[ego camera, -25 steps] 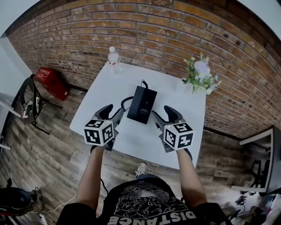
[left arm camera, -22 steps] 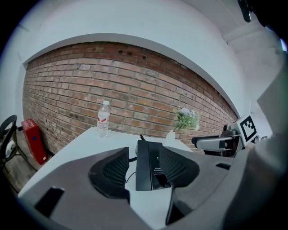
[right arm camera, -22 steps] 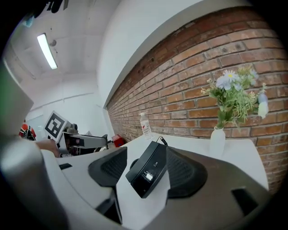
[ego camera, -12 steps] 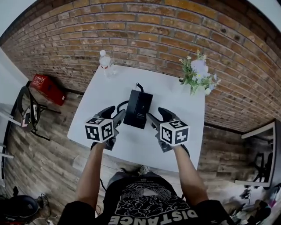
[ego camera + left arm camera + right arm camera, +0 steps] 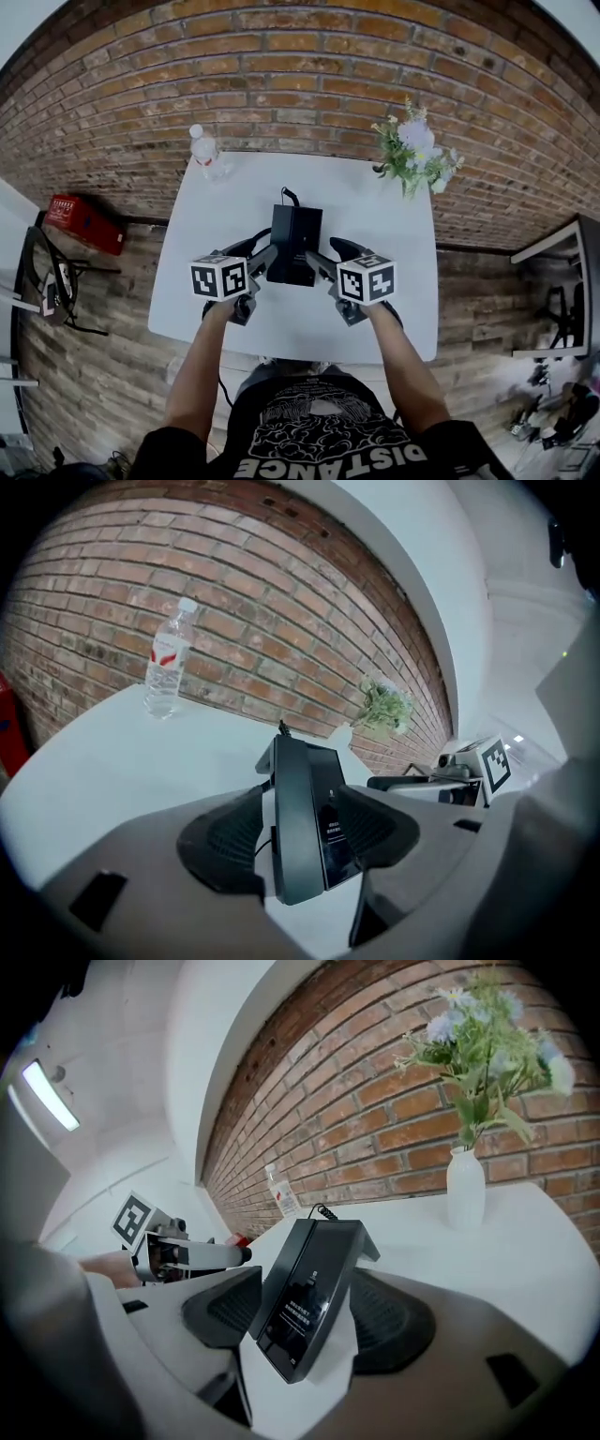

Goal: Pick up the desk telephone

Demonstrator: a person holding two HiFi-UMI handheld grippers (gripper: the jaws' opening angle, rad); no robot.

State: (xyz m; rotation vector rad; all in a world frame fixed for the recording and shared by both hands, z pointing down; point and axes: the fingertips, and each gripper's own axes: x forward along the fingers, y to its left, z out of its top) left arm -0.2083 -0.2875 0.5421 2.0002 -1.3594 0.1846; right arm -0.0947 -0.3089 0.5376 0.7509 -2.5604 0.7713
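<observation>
At the middle of the white worktop [image 5: 384, 253] lies the black phone [image 5: 295, 242], face up, its long axis running straight away from the person toward the brick wall [image 5: 309, 84], with the cord [image 5: 289, 197] leaving its far end. Left gripper [image 5: 265, 259] and right gripper [image 5: 315, 263] reach in at its near corners, one on each side, and each has its fingers spread with the phone's edge standing between them. Well apart from it, a bottle [image 5: 204, 155] stands at the far left corner and flowers [image 5: 412, 155] at the far right.
</observation>
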